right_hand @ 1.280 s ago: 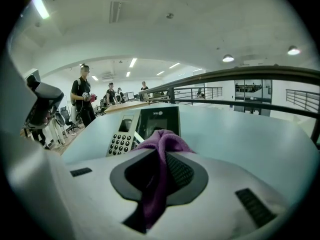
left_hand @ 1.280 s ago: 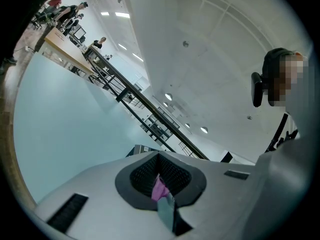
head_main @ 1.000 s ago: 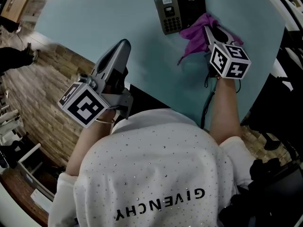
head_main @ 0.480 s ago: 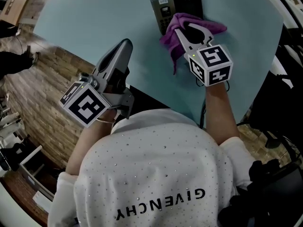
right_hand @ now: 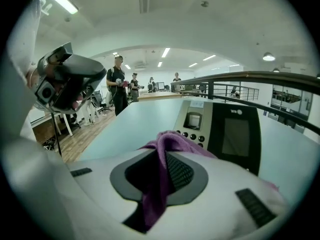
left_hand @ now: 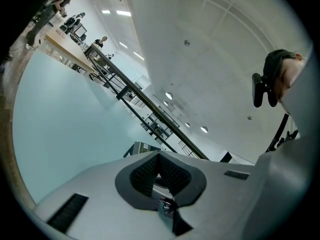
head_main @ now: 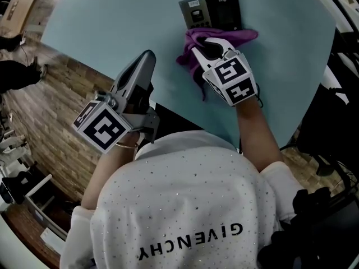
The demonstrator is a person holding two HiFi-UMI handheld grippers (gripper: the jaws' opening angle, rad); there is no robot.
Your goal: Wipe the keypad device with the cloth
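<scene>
The keypad device lies flat at the far side of the pale blue table; its buttons and dark screen show close ahead in the right gripper view. My right gripper is shut on the purple cloth, which is bunched on the table just in front of the device's near edge and hangs through the jaws. My left gripper is shut and holds nothing, raised over the table's near left edge, well left of the device.
The table's near edge runs diagonally beside the person's white shirt. A wooden floor lies to the left. A black cable hangs off the table by the right forearm. People and chairs stand far off.
My right gripper has carried the purple cloth leftward across the front of the keypad device, from its right side to below its keys. The left gripper has stayed put.
</scene>
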